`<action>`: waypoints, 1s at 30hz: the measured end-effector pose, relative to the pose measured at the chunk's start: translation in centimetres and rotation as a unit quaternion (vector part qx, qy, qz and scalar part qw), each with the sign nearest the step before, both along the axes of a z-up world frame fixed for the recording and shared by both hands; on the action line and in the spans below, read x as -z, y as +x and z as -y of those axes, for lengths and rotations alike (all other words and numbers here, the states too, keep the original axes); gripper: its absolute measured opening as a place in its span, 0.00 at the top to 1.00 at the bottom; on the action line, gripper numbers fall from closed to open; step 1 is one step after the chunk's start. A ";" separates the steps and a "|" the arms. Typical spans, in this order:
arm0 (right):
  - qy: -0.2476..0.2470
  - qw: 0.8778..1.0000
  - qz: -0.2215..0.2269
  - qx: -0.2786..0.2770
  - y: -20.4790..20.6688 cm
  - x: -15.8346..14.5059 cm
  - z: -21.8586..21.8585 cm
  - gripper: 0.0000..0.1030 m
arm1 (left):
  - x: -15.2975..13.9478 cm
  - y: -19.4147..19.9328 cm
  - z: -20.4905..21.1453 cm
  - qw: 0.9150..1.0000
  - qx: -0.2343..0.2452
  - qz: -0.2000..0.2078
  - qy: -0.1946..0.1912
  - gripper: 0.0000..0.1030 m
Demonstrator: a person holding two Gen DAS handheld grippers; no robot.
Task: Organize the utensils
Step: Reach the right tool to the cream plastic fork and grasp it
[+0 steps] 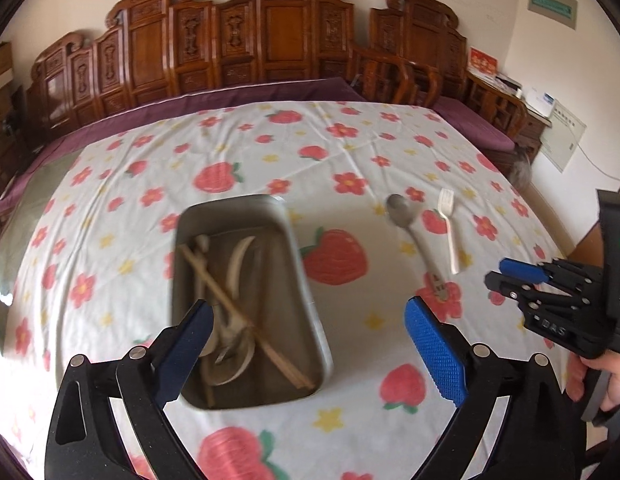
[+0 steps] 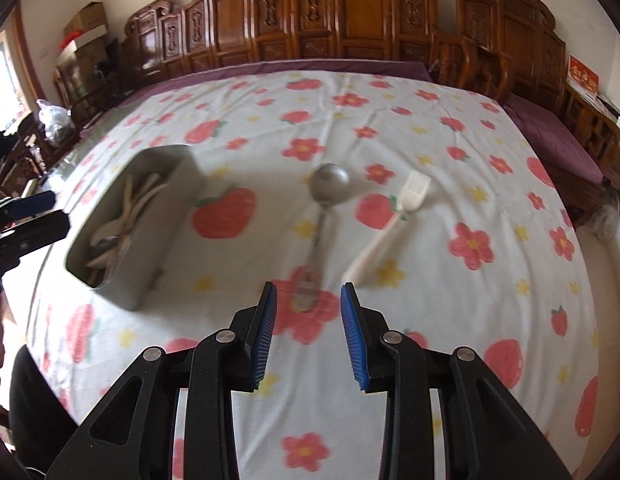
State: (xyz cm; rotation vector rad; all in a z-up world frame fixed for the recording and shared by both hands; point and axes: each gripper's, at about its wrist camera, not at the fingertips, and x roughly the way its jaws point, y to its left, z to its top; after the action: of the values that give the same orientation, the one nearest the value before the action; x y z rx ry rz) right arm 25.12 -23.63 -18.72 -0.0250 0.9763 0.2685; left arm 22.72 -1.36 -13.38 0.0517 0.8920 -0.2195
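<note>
A metal tray (image 1: 302, 280) lies on the flowered cloth and holds wooden chopsticks (image 1: 246, 316) and pale spoons (image 1: 238, 264). It also shows in the right wrist view (image 2: 158, 248). A metal spoon (image 1: 410, 232) (image 2: 322, 216) and a white plastic fork (image 1: 449, 232) (image 2: 386, 232) lie on the cloth to the tray's right. My left gripper (image 1: 310, 316) is open and empty above the tray's near end. My right gripper (image 2: 308, 292) is open and empty, just short of the metal spoon's handle end; it also shows in the left wrist view (image 1: 506, 272).
The flowered cloth (image 2: 430, 320) covers a large table. Carved wooden panels (image 1: 278, 40) and a wooden chair (image 1: 394, 76) stand behind the table's far edge. Boxes and clutter (image 2: 82, 40) sit at the far left.
</note>
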 end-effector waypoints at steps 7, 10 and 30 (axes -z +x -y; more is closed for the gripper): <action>-0.013 0.999 -0.029 0.021 5.0 3.0 2.2 0.66 | 0.9 1.3 2.7 1.000 0.017 -0.009 0.002 0.10; -0.018 0.999 -0.036 0.029 7.1 3.8 2.5 0.66 | 1.3 1.7 3.4 1.000 0.018 -0.013 0.004 0.10; -0.072 0.994 -0.070 0.033 10.2 5.9 3.8 0.92 | 3.8 2.8 7.7 0.998 0.045 -0.041 0.027 0.10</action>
State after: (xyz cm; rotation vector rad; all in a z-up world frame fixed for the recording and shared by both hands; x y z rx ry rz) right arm 35.30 -27.43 -24.63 -0.1068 1.1331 0.1396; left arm 25.55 -9.09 -17.20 0.1348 0.9781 -0.2838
